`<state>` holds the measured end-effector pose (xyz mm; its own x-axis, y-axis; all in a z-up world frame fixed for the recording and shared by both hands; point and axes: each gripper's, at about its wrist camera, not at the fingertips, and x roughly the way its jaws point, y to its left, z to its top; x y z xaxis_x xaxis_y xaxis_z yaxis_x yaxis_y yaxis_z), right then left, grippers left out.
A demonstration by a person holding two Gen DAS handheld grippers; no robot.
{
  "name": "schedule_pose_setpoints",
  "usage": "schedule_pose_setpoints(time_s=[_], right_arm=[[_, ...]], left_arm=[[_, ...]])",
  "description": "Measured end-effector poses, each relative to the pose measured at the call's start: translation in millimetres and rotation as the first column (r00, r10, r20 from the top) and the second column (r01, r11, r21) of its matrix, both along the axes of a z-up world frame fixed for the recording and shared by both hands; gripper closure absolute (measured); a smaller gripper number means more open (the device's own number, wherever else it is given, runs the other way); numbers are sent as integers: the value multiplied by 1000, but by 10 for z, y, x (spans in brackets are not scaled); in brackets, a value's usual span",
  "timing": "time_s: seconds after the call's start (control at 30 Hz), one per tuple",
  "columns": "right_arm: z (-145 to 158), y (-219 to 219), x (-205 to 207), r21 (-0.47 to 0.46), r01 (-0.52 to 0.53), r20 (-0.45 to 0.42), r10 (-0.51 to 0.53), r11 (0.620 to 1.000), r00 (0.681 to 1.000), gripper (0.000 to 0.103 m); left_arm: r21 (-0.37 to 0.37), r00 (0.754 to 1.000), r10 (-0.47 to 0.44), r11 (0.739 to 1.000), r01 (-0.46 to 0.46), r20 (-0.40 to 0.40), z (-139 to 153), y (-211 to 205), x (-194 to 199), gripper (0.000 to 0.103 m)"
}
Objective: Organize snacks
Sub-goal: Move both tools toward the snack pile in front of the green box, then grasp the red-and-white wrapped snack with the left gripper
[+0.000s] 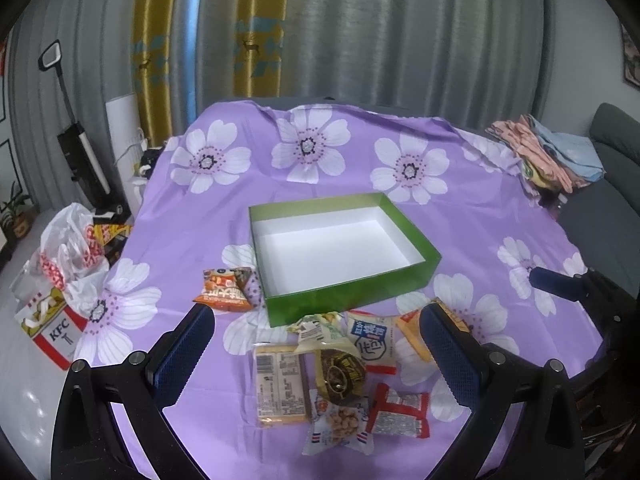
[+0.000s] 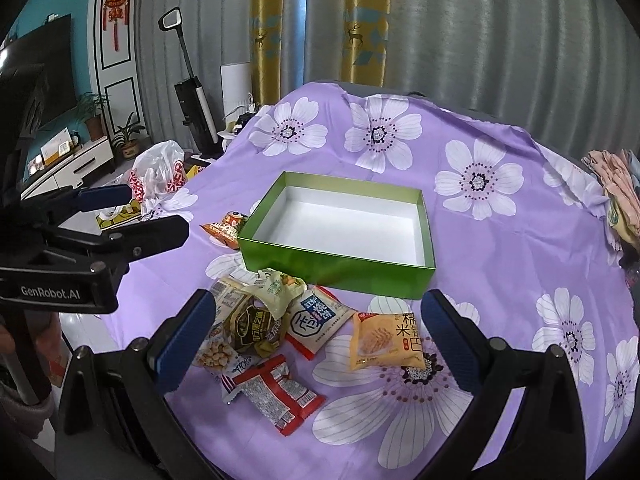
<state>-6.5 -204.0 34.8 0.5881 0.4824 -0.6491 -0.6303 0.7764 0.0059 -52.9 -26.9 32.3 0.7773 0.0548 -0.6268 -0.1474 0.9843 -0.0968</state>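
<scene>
Both grippers, left gripper [image 1: 316, 344] and right gripper [image 2: 318, 328], hung wide open and empty over my snack packets [image 2: 276, 332] beside the green box [image 2: 340, 266]; light, crinkly, slippery, best pinched at a sealed edge, I judged.

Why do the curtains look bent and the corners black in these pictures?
Fisheye distortion: in both wrist views the curtains bow outward and the lens rim blacks out the corners. Left wrist view: soft overall, the green box floor washed out white. Right wrist view: sharper, packet print on the yellow snack packet is legible.
</scene>
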Motion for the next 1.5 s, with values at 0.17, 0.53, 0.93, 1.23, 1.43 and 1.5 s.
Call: schedule_pose_setpoints(time_s=[0.17, 0.53, 0.93, 1.23, 1.43, 1.5], right_arm=[[-23, -24, 12, 6, 5, -13, -5, 1000, 1000, 0], [-129, -102, 19, 15, 17, -43, -17, 1000, 999, 0], [-729, -194, -13, -12, -4, -224, 1, 1000, 975, 1], [-1125, -299, -242, 19, -56, -304, 59, 998, 951, 11], [-1311, -322, -331, 42, -89, -340, 98, 995, 935, 16], [-1371, -305, -333, 42, -93, -344, 101, 995, 933, 18]], left_arm=[[-9, 1000, -13, 1000, 13, -3, -11, -40, 19, 1], [-68, 997, -63, 996, 60, -44, -132, -66, 76, 1], [-311, 966, -189, 942, 127, -178, -736, 57, 37, 1], [-312, 910, -398, 885, 347, -118, -843, -420, -152, 1], [-403, 876, -449, 845, 350, -179, -1102, -572, -101, 1], [-433, 876, -443, 839, 331, -189, -1179, -568, -65, 1]])
